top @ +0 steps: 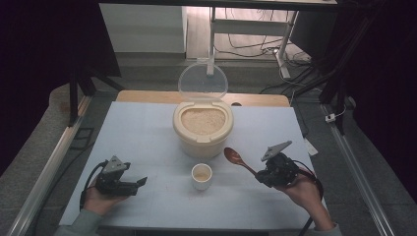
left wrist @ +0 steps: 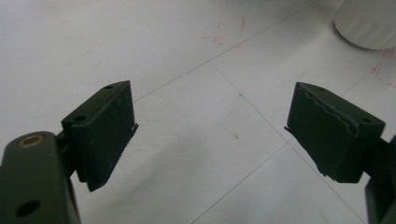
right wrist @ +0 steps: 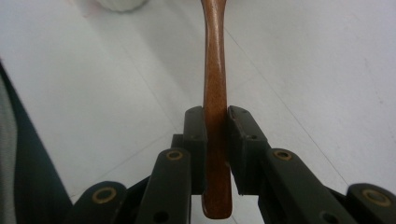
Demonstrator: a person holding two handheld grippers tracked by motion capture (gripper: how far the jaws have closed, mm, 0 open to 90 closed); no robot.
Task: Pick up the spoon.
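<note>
A cream tub of rice (top: pixel 202 129) stands at the middle of the white table, its clear lid (top: pixel 202 82) tipped up behind it. In front of it sits a small white cup (top: pixel 201 176) with a little rice inside; its base edge (left wrist: pixel 369 25) shows in the left gripper view. My right gripper (top: pixel 259 175) is shut on the handle of a brown wooden spoon (top: pixel 235 158), whose bowl points up and left toward the tub. In the right gripper view the pads clamp the spoon's handle (right wrist: pixel 215 93). My left gripper (top: pixel 140 185) rests open at the front left, nothing between its fingers (left wrist: pixel 105 128).
The white table cover (top: pixel 137 142) has bare room on both sides of the tub. A wooden edge (top: pixel 147 96) runs behind it. Metal rails (top: pixel 49 162) flank the table, and cables lie on the floor beyond.
</note>
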